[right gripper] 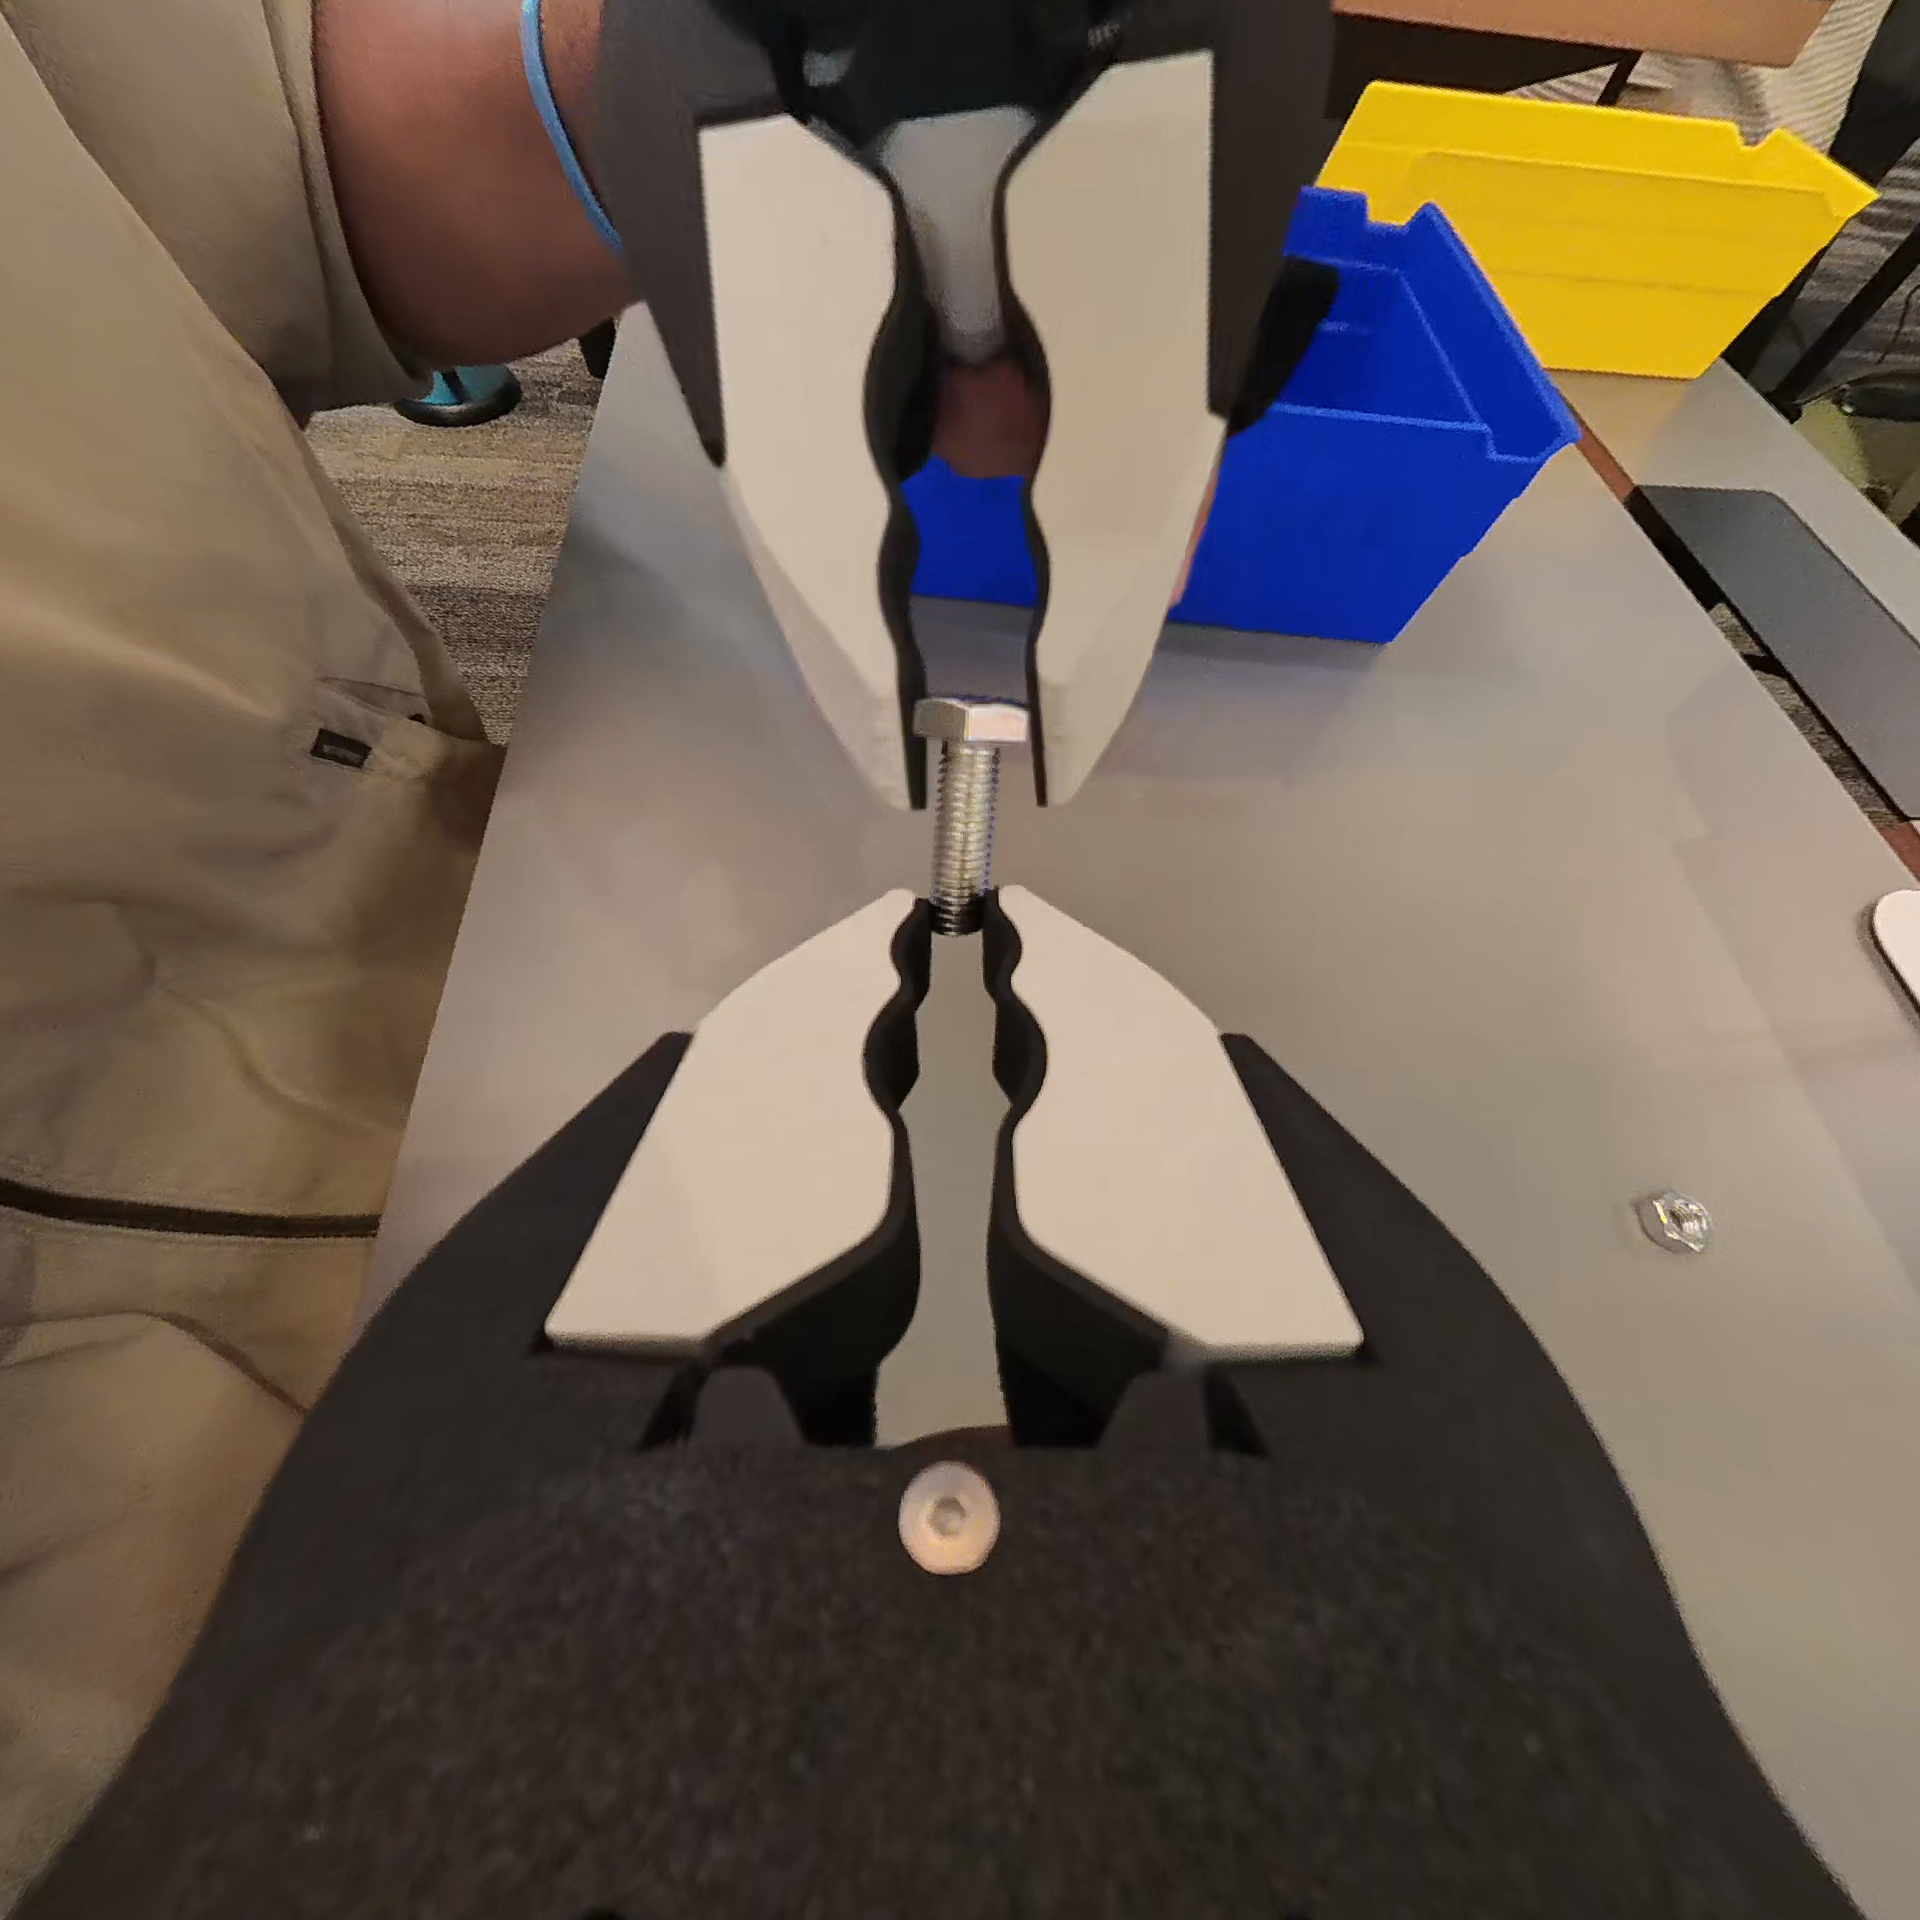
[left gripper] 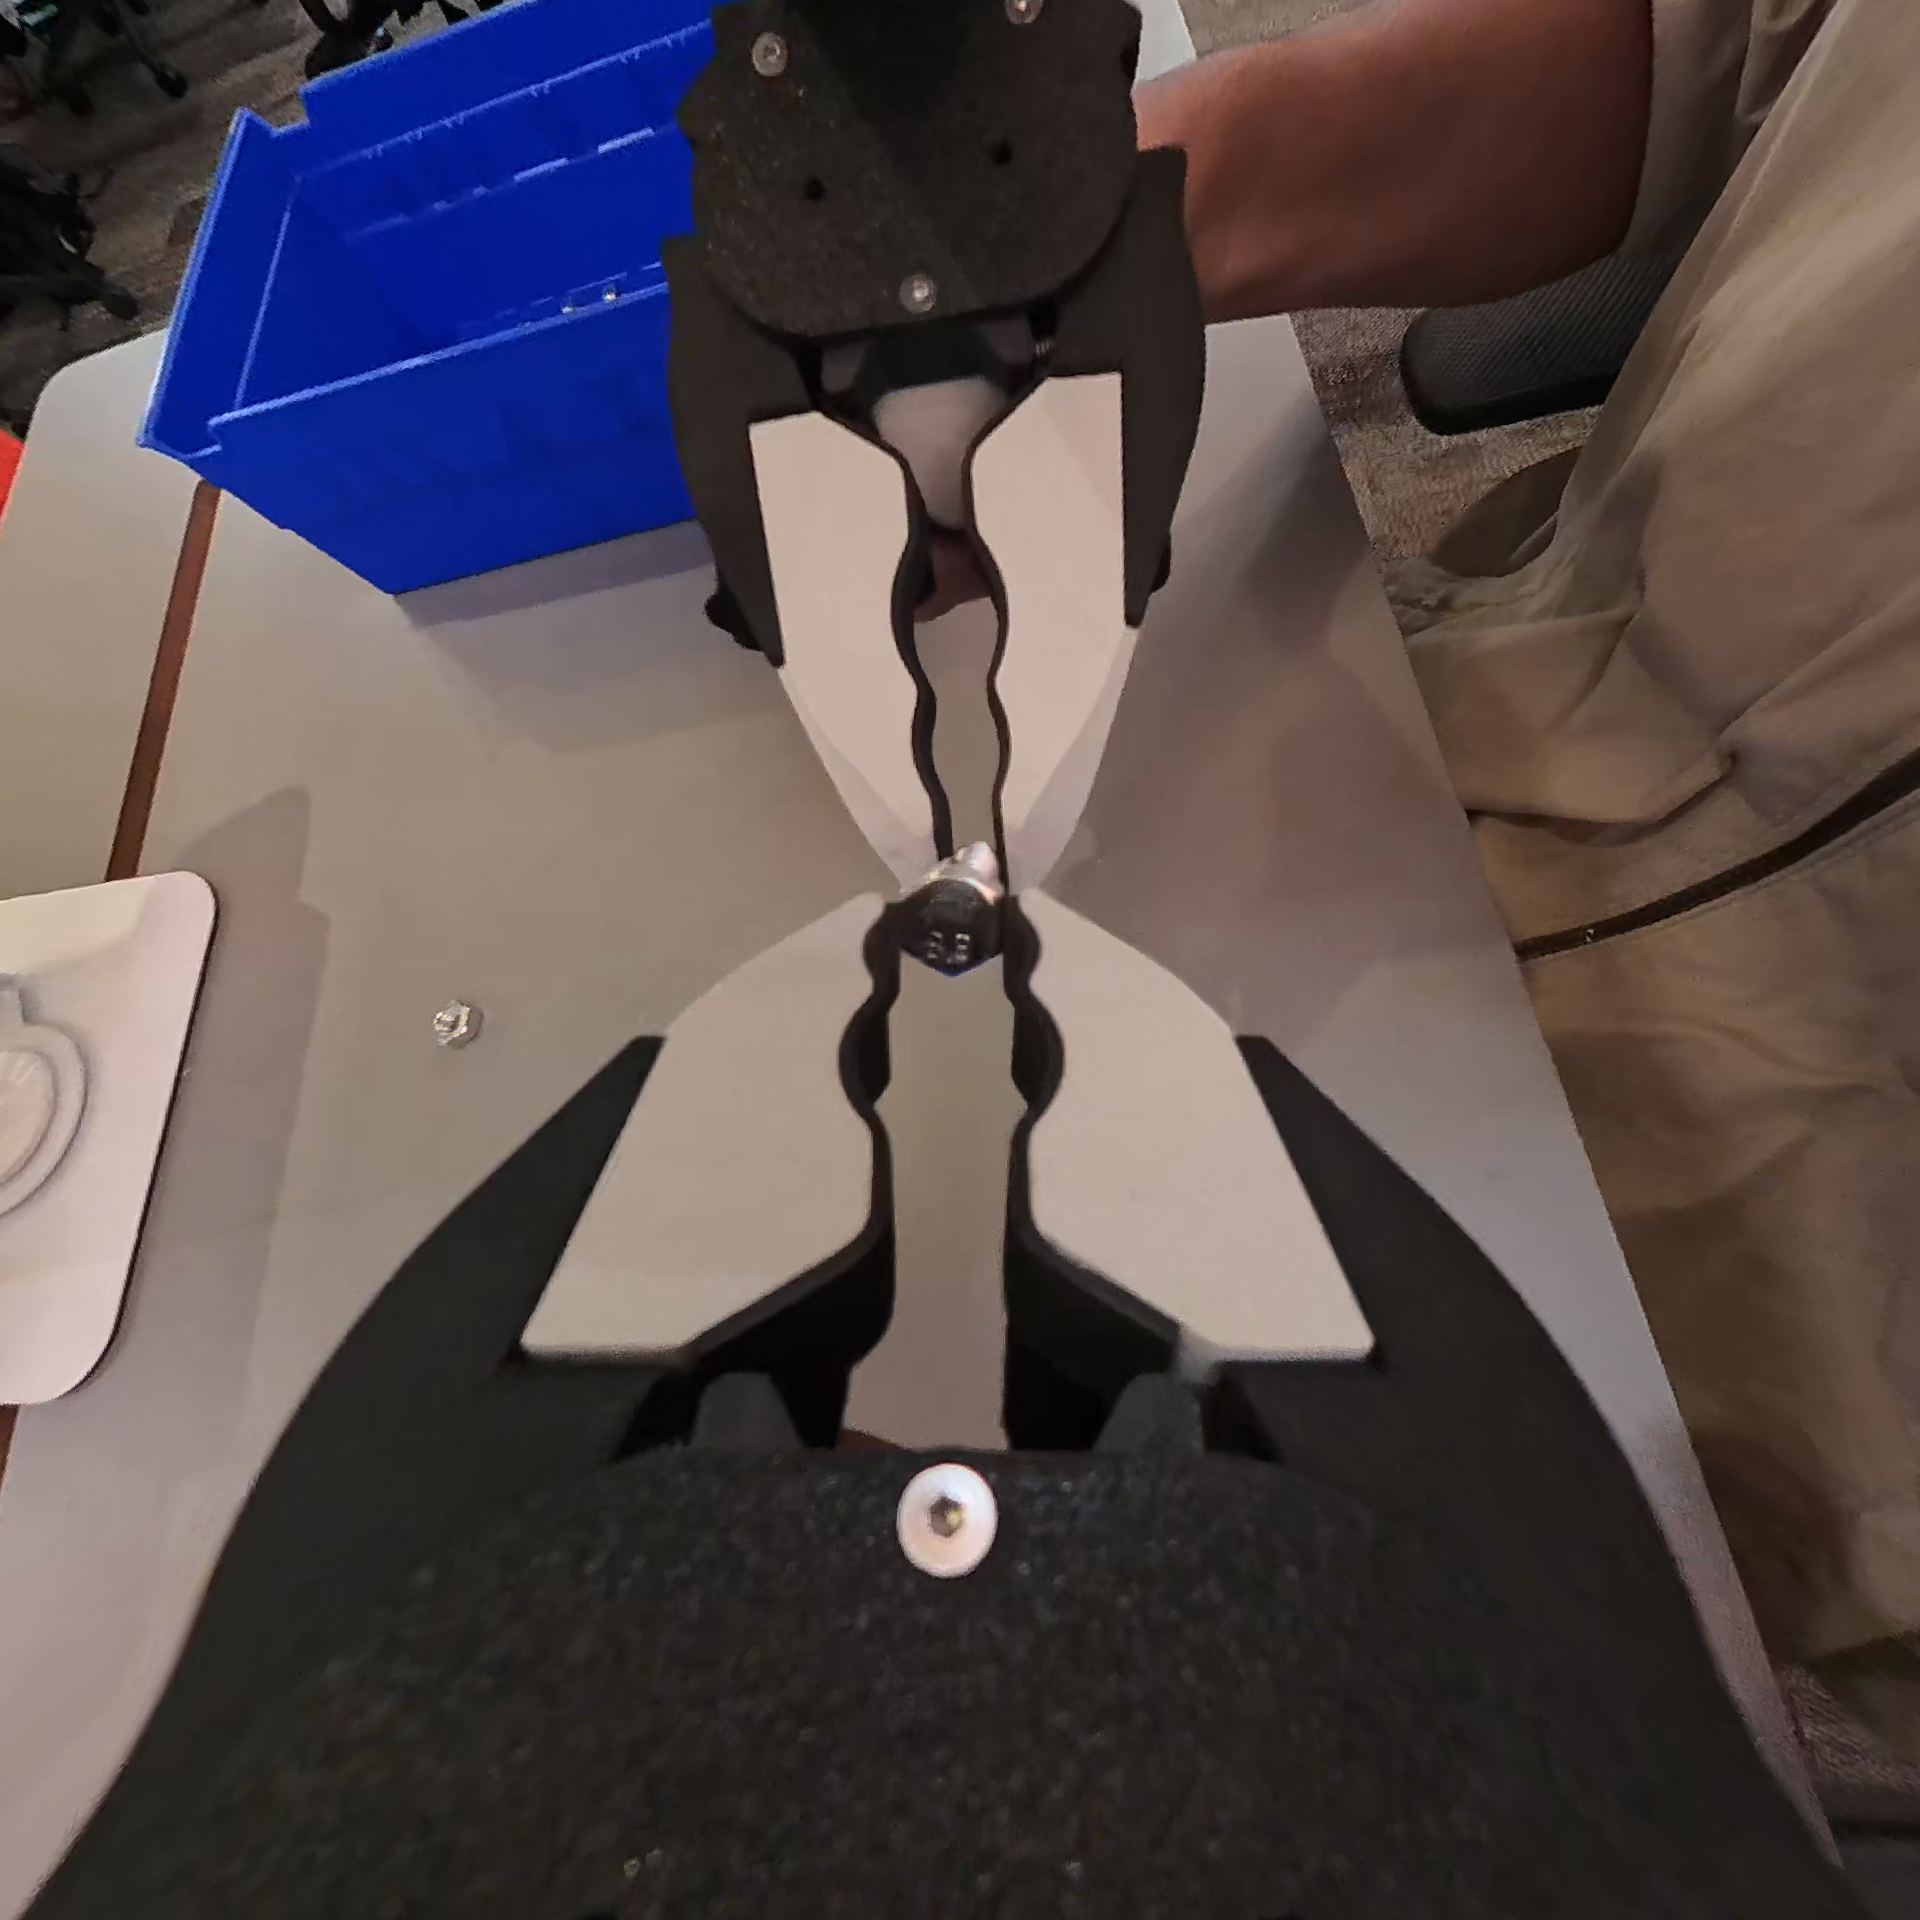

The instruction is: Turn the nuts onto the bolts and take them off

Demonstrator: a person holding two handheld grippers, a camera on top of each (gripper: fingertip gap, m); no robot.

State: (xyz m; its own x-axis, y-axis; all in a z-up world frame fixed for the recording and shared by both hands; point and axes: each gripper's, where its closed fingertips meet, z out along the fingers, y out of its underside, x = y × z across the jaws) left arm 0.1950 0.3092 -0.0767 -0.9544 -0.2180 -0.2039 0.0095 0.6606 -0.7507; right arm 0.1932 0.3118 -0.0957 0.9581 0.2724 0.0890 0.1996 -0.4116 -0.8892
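Left gripper point(left gripper: 951, 935) jaws clamped on bolt point(left gripper: 948, 928) head, right gripper point(left gripper: 971, 847) opposite, loose nut point(left gripper: 458, 1022) on table point(left gripper: 520, 779)

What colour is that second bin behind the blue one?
Yellow bin, seen best in the right wrist view.

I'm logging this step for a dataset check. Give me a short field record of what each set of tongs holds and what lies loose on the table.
left tongs: shut on the bolt at its hex head
right tongs: shut on the bolt's threaded tip
bolt: held in the air between both tongs, no nut visible on it
loose nut: flat on the grey table, apart from both tongs
blue bin: at the table's far end
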